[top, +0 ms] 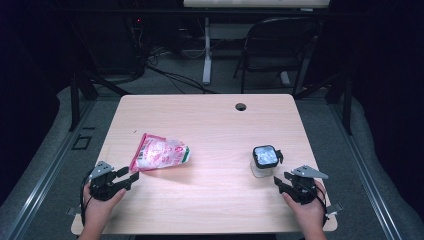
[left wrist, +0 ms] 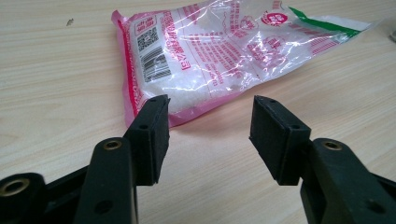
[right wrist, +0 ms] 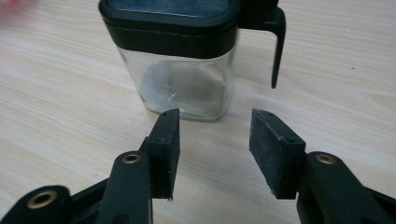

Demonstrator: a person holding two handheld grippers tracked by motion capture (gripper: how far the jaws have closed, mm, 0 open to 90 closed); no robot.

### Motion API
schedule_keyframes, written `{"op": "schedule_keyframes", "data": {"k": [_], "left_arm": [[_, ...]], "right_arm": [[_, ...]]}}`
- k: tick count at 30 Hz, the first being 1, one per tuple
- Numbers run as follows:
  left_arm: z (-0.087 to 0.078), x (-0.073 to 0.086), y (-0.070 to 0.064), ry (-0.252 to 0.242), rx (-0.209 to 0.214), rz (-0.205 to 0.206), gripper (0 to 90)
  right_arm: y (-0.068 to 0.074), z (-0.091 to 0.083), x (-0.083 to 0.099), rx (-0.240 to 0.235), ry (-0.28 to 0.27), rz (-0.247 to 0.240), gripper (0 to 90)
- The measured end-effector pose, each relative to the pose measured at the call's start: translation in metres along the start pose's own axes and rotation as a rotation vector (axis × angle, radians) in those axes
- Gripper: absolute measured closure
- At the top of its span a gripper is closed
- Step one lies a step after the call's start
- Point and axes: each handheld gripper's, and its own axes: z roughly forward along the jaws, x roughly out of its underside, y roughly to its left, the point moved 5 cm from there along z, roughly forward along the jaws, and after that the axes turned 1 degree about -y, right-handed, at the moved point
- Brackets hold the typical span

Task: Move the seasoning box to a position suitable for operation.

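I judge this the approach step: my left gripper (left wrist: 210, 121) hangs wide, empty, just short of the pink bag (left wrist: 219, 51) of white grains lying flat. My right gripper (right wrist: 215, 140), equally wide, faces the glass jar (right wrist: 180, 56) with its black lid. Next I'd close on both 2 things.

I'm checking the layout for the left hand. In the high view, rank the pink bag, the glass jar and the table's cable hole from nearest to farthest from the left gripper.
From the left gripper:
1. Pink bag, just ahead of its fingers, left half of the table.
2. Glass jar, across on the right, near the right gripper.
3. Cable hole, at the far edge.
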Motion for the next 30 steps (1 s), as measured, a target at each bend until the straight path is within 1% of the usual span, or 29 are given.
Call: {"op": "schedule_keyframes", "data": {"k": [1, 2, 3, 4, 6, 7, 8, 9, 10, 11, 12, 13, 14, 15, 16, 17, 19, 21, 22, 23, 25, 26, 27, 28, 29, 30], "left_arm": [[0.0, 0.0, 0.0, 0.0, 0.0, 0.0, 48.5], [0.0, 0.0, 0.0, -0.005, 0.011, -0.009, 49.7], [0.0, 0.0, 0.0, -0.005, 0.011, -0.009, 50.0], [0.0, 0.0, 0.0, 0.0, 0.01, -0.008, 50.3], [0.0, 0.001, 0.0, 0.003, 0.01, -0.009, 50.4], [-0.001, 0.002, 0.0, 0.003, 0.011, -0.013, 50.6], [-0.002, 0.002, -0.001, -0.001, 0.012, -0.015, 50.9], [-0.003, 0.002, -0.001, -0.005, 0.012, -0.014, 50.9], [-0.005, 0.002, -0.001, -0.002, 0.013, -0.012, 51.7], [-0.005, 0.002, -0.001, -0.002, 0.013, -0.012, 52.0], [-0.005, 0.003, -0.001, -0.001, 0.012, -0.015, 52.0], [-0.005, 0.003, -0.001, -0.007, 0.011, -0.019, 52.5], [-0.008, 0.004, -0.001, -0.004, 0.01, -0.02, 52.6], [-0.008, 0.004, -0.001, -0.004, 0.01, -0.02, 52.9], [-0.01, 0.004, -0.001, -0.008, 0.002, -0.015, 53.0], [-0.011, 0.004, 0.0, -0.012, 0.002, -0.021, 53.3], [-0.012, 0.004, 0.001, -0.015, 0.003, -0.026, 53.7], [-0.014, 0.005, 0.002, -0.022, 0.002, -0.042, 54.3], [-0.015, 0.005, 0.003, -0.025, 0.003, -0.046, 54.8], [-0.015, 0.006, 0.004, -0.024, 0.003, -0.051, 54.8], [-0.016, 0.006, 0.005, -0.025, 0.002, -0.056, 55.6], [-0.017, 0.006, 0.005, -0.026, 0.002, -0.057, 56.2], [-0.017, 0.006, 0.005, -0.026, 0.002, -0.057, 56.3], [-0.017, 0.007, 0.005, -0.026, -0.002, -0.058, 56.7], [-0.017, 0.007, 0.005, -0.026, -0.002, -0.058, 56.8], [-0.017, 0.007, 0.004, -0.022, -0.001, -0.057, 57.0]], "right_arm": [[0.0, 0.0, 0.0, 0.0, 0.0, 0.0, 53.5], [-0.002, 0.0, -0.002, 0.007, -0.001, -0.006, 55.9], [-0.002, 0.0, -0.002, 0.007, -0.001, -0.006, 55.9], [-0.005, -0.002, -0.005, 0.021, -0.006, -0.018, 58.1], [-0.006, -0.003, -0.006, 0.025, -0.011, -0.019, 58.4], [-0.009, -0.005, -0.007, 0.033, -0.016, -0.013, 58.9], [-0.016, -0.007, -0.008, 0.05, -0.023, 0.007, 59.4], [-0.016, -0.007, -0.008, 0.05, -0.023, 0.007, 59.4], [-0.024, -0.006, -0.009, 0.072, -0.015, 0.03, 60.1], [-0.024, -0.006, -0.009, 0.072, -0.015, 0.03, 60.1], [-0.028, -0.006, -0.011, 0.076, -0.013, 0.045, 60.3], [-0.033, -0.003, -0.016, 0.074, -0.015, 0.073, 60.8], [-0.036, -0.002, -0.019, 0.077, -0.005, 0.085, 61.3], [-0.036, -0.002, -0.019, 0.077, -0.005, 0.085, 61.3], [-0.04, 0.002, -0.024, 0.106, 0.021, 0.066, 63.7], [-0.041, 0.004, -0.027, 0.116, 0.03, 0.058, 64.5], [-0.042, 0.006, -0.029, 0.11, 0.034, 0.056, 65.2], [-0.044, 0.01, -0.031, 0.112, 0.048, 0.053, 66.1], [-0.047, 0.014, -0.03, 0.108, 0.062, 0.072, 66.4], [-0.047, 0.014, -0.03, 0.108, 0.062, 0.072, 66.4], [-0.047, 0.017, -0.03, 0.077, 0.075, 0.078, 66.3], [-0.044, 0.019, -0.031, 0.048, 0.086, 0.085, 65.9], [-0.044, 0.019, -0.031, 0.048, 0.086, 0.085, 65.9], [-0.037, 0.021, -0.031, 0.029, 0.095, 0.042, 65.6], [-0.037, 0.021, -0.031, 0.029, 0.095, 0.042, 65.6], [-0.033, 0.025, -0.032, 0.034, 0.113, 0.008, 65.3]]}}
